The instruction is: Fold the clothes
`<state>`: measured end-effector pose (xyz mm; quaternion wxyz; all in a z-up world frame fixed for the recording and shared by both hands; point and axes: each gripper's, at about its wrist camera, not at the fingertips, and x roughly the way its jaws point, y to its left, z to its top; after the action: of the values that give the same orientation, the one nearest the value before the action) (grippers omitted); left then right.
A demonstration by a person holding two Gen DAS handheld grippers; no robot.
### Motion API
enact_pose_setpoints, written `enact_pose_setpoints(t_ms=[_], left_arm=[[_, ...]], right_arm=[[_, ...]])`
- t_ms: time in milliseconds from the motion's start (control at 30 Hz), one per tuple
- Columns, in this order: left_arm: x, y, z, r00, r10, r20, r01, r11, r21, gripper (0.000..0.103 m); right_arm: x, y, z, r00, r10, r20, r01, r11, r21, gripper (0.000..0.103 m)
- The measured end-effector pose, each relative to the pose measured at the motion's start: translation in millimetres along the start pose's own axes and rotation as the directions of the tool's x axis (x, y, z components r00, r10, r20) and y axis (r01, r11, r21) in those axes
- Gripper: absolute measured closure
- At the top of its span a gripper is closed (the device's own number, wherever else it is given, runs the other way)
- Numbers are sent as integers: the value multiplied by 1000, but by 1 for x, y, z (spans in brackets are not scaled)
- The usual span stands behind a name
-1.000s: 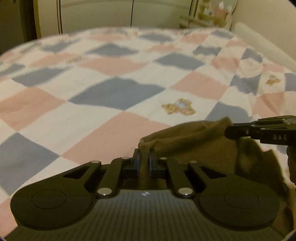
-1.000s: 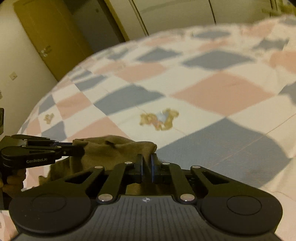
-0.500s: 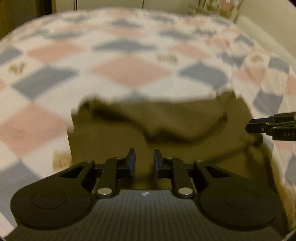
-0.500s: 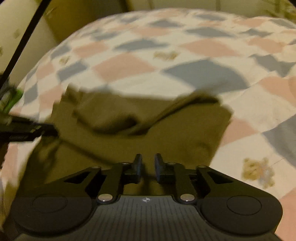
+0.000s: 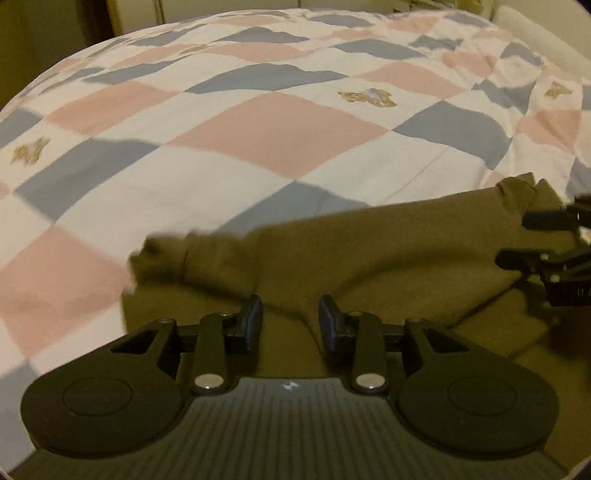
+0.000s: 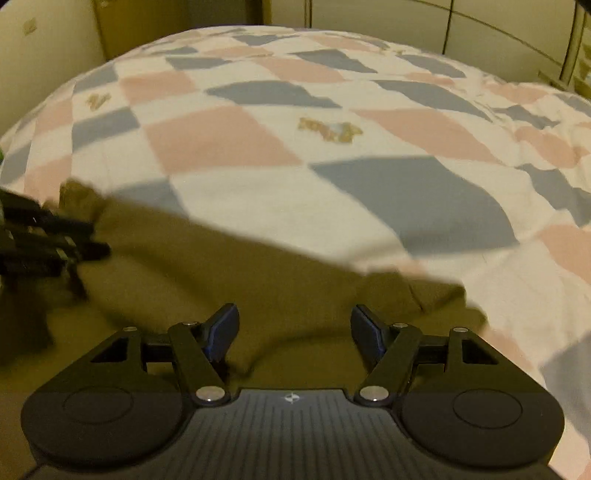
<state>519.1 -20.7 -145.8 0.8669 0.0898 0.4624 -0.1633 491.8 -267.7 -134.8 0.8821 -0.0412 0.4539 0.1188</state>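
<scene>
An olive-brown garment (image 5: 388, 251) lies spread flat on the checked bedspread, also in the right wrist view (image 6: 229, 280). My left gripper (image 5: 290, 317) is open and empty just above the garment's near part. My right gripper (image 6: 295, 328) is open wide and empty over the same cloth. The right gripper shows at the right edge of the left wrist view (image 5: 517, 238), and the left gripper at the left edge of the right wrist view (image 6: 94, 240). A rumpled cuff or corner (image 5: 159, 254) sticks out at the garment's left.
The bedspread (image 5: 280, 133) of pink, blue and white squares with small bear prints covers the whole bed. Cupboard doors (image 6: 480, 22) and a wall (image 6: 44, 44) stand beyond the far edge.
Both grippers were shut on the garment's edge a second ago. They have let go and opened, the right wider, and the garment now lies spread on the bed.
</scene>
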Motion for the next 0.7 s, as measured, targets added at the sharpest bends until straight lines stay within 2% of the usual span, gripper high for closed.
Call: enact_pose_setpoints(t_ms=[67,133,200,333,433,500,600,700], left_arm=[[-14,2,-4,1000,16,13,-16,1000,-4,71],[-26,-1,-3,998,43,42,-44,999,20,72],[-32,-7,0,998,19,62,-21,999,25,72],[-24,-26,-8,1000,20,24,-23,994,104,72],[-41,-22,-20,1000,15,26,-16,998,58,72],[-57,-16,-31,1000,10,22,-10,1000,21,72],[-80,-5,-60,999,-10,-40,9,999,-37,73],[-91,-1,-100,990,-32,-138,23,997,-68,74]], right_arm=[[-11,0,-14,1000,-4,6,4,1000,4,34],[-24,0,-13,999,-20,34,19,1000,23,34],[-34,0,-10,997,-17,76,13,999,51,34],[-28,11,-11,999,15,52,-18,998,62,34],[-30,21,-22,1000,-28,10,28,999,33,36],[-55,21,-30,998,-21,59,16,996,86,36],[-87,17,-57,999,-4,48,-5,983,186,36],[-105,19,-99,999,30,-45,-16,958,287,39]])
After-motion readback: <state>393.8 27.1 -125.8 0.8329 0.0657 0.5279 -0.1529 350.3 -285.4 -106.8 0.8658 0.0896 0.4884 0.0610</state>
